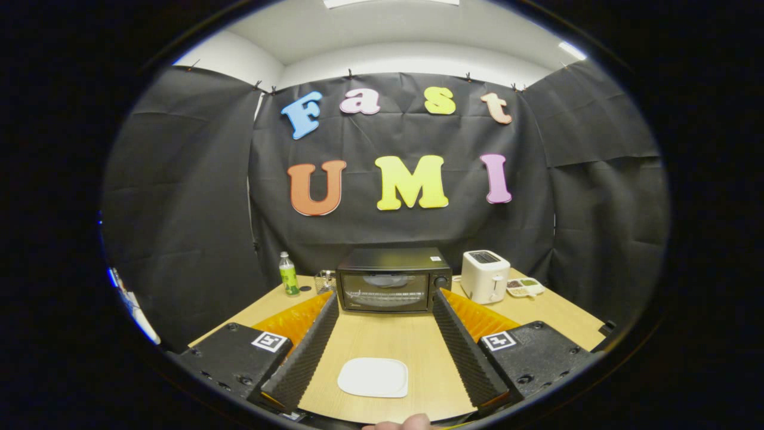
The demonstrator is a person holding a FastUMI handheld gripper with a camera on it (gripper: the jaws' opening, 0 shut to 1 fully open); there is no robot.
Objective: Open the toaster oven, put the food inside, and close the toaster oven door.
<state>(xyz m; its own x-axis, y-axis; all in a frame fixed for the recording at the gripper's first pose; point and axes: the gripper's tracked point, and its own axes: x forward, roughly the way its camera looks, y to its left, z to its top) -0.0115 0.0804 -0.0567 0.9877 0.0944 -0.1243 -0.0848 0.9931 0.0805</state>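
Note:
A black toaster oven [392,280] stands on the wooden table [382,337] straight ahead, its glass door shut, with a knob on its right side. My gripper [385,298] is open wide, its two fingers spread apart with the fingertips [332,301] close to the oven's front corners. Between the fingers, near me, a white flat plate [373,377] lies on the table with nothing visible on it. No food item can be made out near the fingers.
A white pop-up toaster [484,275] stands right of the oven, with a small divided dish [524,287] of food beyond it. Left of the oven are a green bottle [289,274] and a small clear glass [325,280]. A fingertip of a person [399,424] shows at the near edge.

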